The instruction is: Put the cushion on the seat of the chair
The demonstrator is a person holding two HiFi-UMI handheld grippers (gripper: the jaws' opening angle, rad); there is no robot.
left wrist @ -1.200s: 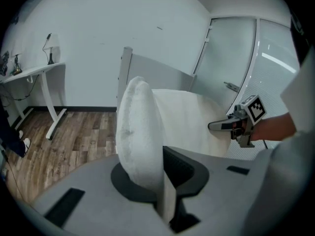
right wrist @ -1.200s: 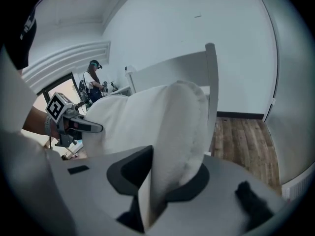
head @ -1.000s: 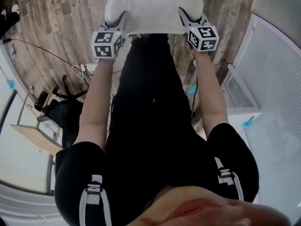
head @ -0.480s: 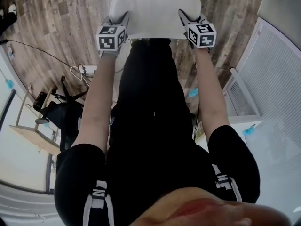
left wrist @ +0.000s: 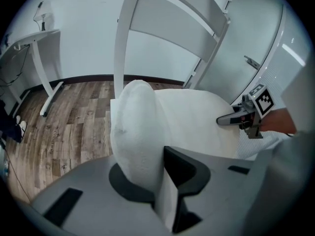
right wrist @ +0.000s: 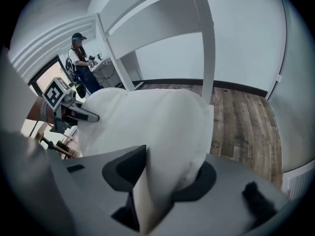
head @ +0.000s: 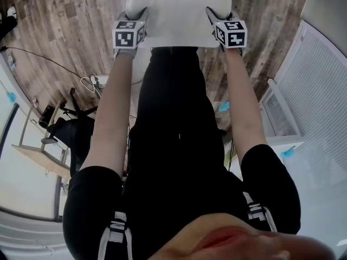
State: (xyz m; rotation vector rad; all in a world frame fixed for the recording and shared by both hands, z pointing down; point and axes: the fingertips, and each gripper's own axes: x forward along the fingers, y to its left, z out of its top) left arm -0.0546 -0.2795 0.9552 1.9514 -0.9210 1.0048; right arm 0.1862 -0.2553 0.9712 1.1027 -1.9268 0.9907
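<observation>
A plump white cushion (head: 179,7) hangs between my two grippers, over the white chair. My left gripper (head: 142,14) pinches its left edge and my right gripper (head: 211,13) its right edge. Both pairs of jaws are opening, with cushion fabric still filling the gap between them. In the left gripper view the cushion (left wrist: 147,127) bulges out of the jaws of my left gripper (left wrist: 150,177), and my right gripper (left wrist: 232,119) shows across it. The chair back (left wrist: 170,16) rises just behind the cushion. The right gripper view shows the cushion (right wrist: 147,122) squeezed in my right gripper (right wrist: 165,178), below the chair back (right wrist: 147,26).
Wood plank floor (head: 59,31) surrounds the chair. A black office chair (head: 70,131) and cables (head: 92,82) lie to the left, and a white unit (head: 282,110) stands at the right. A white desk frame (left wrist: 42,58) stands by the wall. A person (right wrist: 78,50) stands in the background.
Both grippers and the cushion have sunk together toward the chair, sliding up the head view. The cushion has stayed between both pairs of jaws.
</observation>
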